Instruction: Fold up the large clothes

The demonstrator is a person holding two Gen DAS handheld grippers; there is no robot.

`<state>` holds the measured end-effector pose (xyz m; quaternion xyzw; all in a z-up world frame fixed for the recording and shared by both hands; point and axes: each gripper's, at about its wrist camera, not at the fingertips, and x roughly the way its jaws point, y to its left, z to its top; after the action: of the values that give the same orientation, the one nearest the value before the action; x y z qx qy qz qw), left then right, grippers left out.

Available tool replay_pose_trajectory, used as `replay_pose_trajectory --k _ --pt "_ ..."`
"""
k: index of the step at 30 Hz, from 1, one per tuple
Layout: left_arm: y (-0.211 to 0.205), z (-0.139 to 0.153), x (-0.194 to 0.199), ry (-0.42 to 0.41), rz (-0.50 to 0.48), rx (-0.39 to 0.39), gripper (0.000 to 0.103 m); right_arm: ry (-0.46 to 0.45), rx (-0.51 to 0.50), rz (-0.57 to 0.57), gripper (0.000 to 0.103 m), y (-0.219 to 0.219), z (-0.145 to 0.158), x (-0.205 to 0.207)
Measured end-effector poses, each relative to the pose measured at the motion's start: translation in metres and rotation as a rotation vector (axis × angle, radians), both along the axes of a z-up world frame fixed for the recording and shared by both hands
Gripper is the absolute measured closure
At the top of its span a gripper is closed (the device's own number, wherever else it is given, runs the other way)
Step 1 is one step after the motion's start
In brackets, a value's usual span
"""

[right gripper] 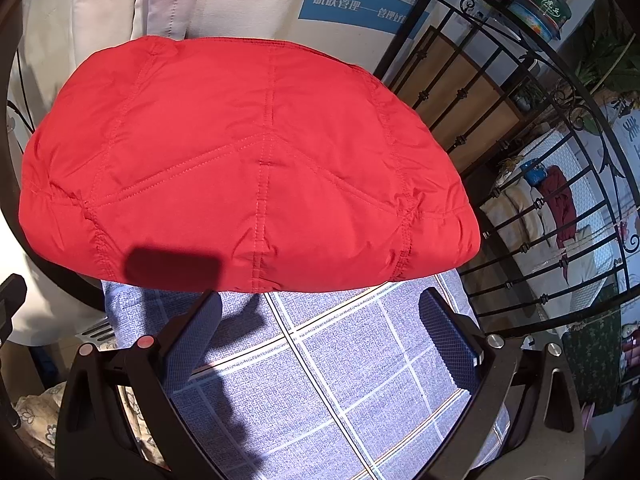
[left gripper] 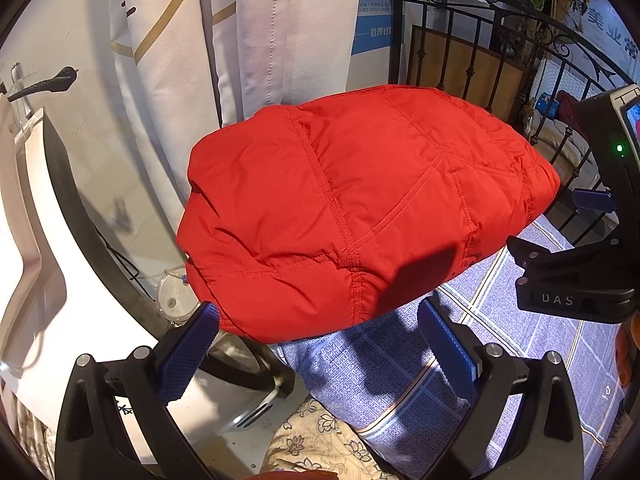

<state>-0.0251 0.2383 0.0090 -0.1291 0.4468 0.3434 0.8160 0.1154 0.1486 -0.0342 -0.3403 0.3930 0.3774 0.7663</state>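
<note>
The red padded jacket (left gripper: pixel 360 208) already lies as a compact, puffy bundle, its quilted back panel facing up and no sleeve or hem trailing out that I can see, so I judge the folding done or nearly so; at most a press to flatten it or a squaring of the edges is left. My left tool (left gripper: pixel 320 344) is spread wide and holds nothing, just short of the bundle's near edge. My right tool (right gripper: pixel 320 332) is likewise spread and empty, its fingers above the bare cloth in front of the jacket. The jacket rests at the far end of a surface covered in a blue checked cloth (right gripper: pixel 340 380), whether bed or desk I cannot tell. Behind it hang pale curtains (left gripper: pixel 168 40); to the right a black iron railing (right gripper: pixel 520 184), with a blue poster (right gripper: pixel 352 4) on the wall
</note>
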Motion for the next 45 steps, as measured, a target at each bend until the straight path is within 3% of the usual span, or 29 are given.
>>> replay_pose_trajectory --k 28,36,45 --pt "-0.0007 0.0015 0.0042 0.002 -0.008 0.005 0.006 0.003 0.001 -0.005 0.006 0.0009 -0.0006 0.0013" --pt "-0.0029 0.0078 0.0052 -0.032 -0.017 0.081 0.007 0.004 -0.001 -0.007 0.006 0.0005 -0.0028 0.0013" --pt "0.0028 0.0029 0.0050 -0.020 -0.017 0.031 0.006 0.000 0.003 -0.009 0.006 0.0001 -0.0026 0.0005"
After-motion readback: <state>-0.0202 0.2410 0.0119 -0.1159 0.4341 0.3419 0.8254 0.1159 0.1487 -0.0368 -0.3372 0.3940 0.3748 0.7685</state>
